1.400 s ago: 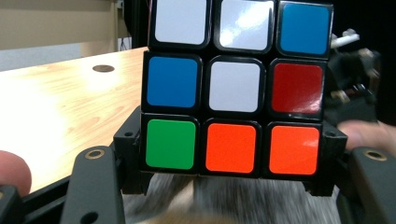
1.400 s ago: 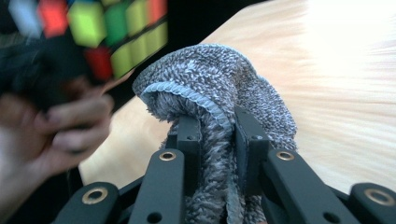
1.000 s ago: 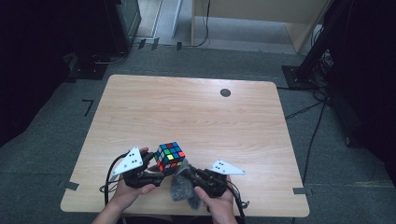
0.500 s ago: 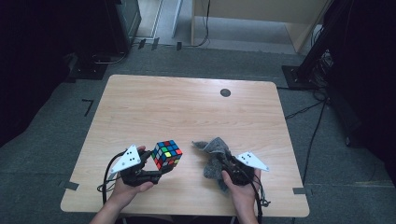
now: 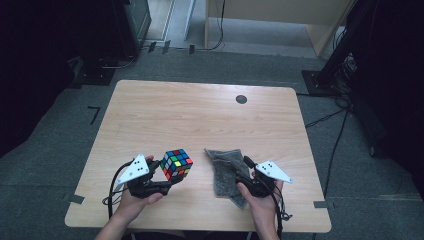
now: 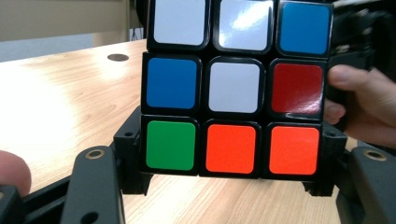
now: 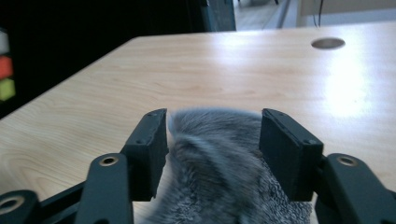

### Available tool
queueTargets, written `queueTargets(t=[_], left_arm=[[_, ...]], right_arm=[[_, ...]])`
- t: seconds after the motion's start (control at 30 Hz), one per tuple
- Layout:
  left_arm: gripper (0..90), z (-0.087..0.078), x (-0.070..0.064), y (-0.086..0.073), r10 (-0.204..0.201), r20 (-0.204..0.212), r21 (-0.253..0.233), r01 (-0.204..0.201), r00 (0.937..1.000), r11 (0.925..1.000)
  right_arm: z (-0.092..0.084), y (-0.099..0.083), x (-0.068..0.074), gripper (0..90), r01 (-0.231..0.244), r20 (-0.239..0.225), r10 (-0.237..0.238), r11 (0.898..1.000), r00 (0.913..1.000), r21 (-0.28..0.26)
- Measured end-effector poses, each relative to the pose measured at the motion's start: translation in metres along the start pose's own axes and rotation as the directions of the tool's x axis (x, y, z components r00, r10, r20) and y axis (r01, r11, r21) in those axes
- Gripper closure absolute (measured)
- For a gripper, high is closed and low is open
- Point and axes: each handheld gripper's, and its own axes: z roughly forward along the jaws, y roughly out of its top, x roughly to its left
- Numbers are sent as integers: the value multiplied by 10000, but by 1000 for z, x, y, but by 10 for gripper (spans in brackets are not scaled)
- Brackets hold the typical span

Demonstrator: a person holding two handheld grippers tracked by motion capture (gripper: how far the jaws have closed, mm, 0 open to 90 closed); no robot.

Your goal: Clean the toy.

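On the near part of the wooden table (image 5: pixel 200 115), the left tool (image 5: pixel 167 184) is closed on a puzzle cube (image 5: pixel 176 163), its two black jaws pressing the cube's lower side edges. From above, the cube sits tilted, raised off the wood, with one corner turned toward the far side. In the left gripper view the cube (image 6: pixel 233 88) is close to the camera: its facing side has white, white and blue squares along the top row, blue, white and red in the middle, and green with two orange squares at the bottom. A hand (image 6: pixel 359 109) shows at the right edge of that view, beyond the cube. To the right of the cube and clear of it, a grey cloth (image 5: pixel 226 169) lies crumpled on the table, stretching from just right of the cube toward the near edge. The right tool (image 5: pixel 247 176) sits over the cloth's near right part. In the right gripper view its jaws stand apart on either side of a bunched fold of the fuzzy cloth (image 7: pixel 217 158), both touching it. A small dark round hole (image 5: pixel 241 99) marks the table's far side.
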Motion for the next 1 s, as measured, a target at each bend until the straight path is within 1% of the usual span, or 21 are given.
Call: queueTargets(t=[0.07,0.17,0.23,0.37,0.4,0.43,0.5,0.57,0.63,0.67,0.7,0.77,0.8,0.83,0.87,0.9,0.93,1.0], left_arm=[[340,1,-1,-1,128,-58,57,-128,9999,9999],[339,5,-3,-4,331,-180,244,-327,9993,9992],[339,9,-5,-7,488,-286,371,-477,9984,9982],[339,16,-13,-10,916,-468,526,-891,9947,9946],[339,17,-15,-11,1044,-511,564,-1015,9932,9932],[339,18,-17,-12,1164,-554,580,-1132,9917,9919],[338,21,-21,-14,1466,-660,685,-1421,9870,9875],[338,24,-24,-16,1621,-715,746,-1568,9842,9848],[338,27,-27,-17,1725,-726,788,-1668,9823,9828],[338,28,-28,-18,1777,-706,803,-1719,9816,9818],[338,29,-30,-19,1823,-695,782,-1768,9808,9811],[338,30,-34,-19,1996,-611,765,-1948,9780,9779],[338,31,-36,-20,2127,-563,764,-2082,9755,9751],[338,32,-39,-20,2320,-562,814,-2271,9711,9705],[338,33,-41,-21,2471,-588,863,-2417,9672,9665],[338,34,-43,-21,2589,-578,914,-2532,9642,9631],[337,35,-44,-22,2642,-559,946,-2584,9628,9614],[337,36,-46,-23,2818,-538,979,-2758,9580,9562]], right_arm=[[-2,3,6,402,126,-81,-127,9999,9999,-86],[-4,6,15,393,107,-388,-114,9998,9992,-178],[-5,9,23,384,-43,-748,26,9997,9972,-226],[-6,14,42,341,-333,-1551,292,9992,9875,-241],[-6,15,46,324,-449,-1762,405,9988,9835,-212],[-6,16,51,307,-676,-1995,644,9977,9778,-93],[-6,18,59,279,-933,-2436,957,9954,9651,215],[-7,19,68,230,-1083,-2694,1160,9932,9560,431],[-7,20,75,185,-1295,-2976,1399,9901,9444,546],[-7,20,78,164,-1365,-3022,1499,9885,9414,654],[-6,20,81,142,-1370,-3006,1532,9878,9414,742],[-3,18,84,123,-1496,-2764,1709,9840,9457,964],[-1,16,85,109,-1593,-2686,1821,9817,9459,1047],[1,14,85,96,-1615,-2549,1862,9802,9489,1150],[3,12,85,84,-1735,-2452,2027,9755,9480,1355],[5,10,84,85,-1819,-2452,2150,9717,9453,1506],[7,8,84,88,-1922,-2466,2314,9660,9411,1731],[10,6,85,116,-2034,-2585,2507,9592,9329,1964]])
